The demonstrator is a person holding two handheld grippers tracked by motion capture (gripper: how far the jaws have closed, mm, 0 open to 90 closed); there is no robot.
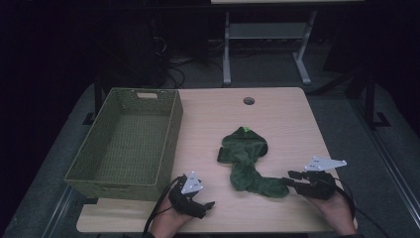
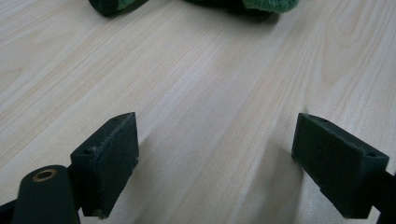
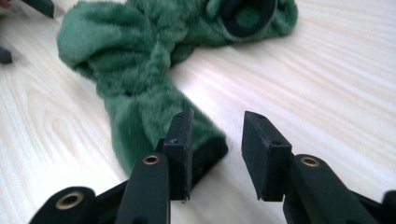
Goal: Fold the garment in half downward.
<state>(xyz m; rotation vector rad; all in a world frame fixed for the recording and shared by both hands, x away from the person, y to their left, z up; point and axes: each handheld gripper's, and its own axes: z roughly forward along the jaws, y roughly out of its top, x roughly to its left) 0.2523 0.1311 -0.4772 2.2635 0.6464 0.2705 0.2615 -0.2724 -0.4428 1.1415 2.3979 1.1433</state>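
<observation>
From the left, we see a woven green basket [image 1: 124, 144] on the table's [image 1: 277, 119] left part, open side up, with nothing visible inside. Just beside its near right corner, the left gripper [image 1: 203, 206] rests low over bare wood; in the left gripper view its jaws stand wide apart with nothing between them.

At the middle lies a green plush garment [image 1: 246, 161], crumpled and partly twisted, well apart from the basket. Its long axis runs from a broader bunched part with a small bright green tag at the far end, toward us and to the right, ending in a narrow sleeve-like end with a dark cuff [image 3: 205, 154].

On the right, the right gripper [image 1: 292, 179] points leftward at that cuffed end. In the right gripper view its jaws are partly spread and pinch nothing: the cuff sits just beyond and beside the left pad [image 3: 182, 149], the gap itself over bare wood.

We judge the step in hand as working the garment's near end, with the cloth currently free. A next grasp would call for shifting the right gripper slightly toward the cuff so the fabric enters the gap before the jaws press together.
</observation>
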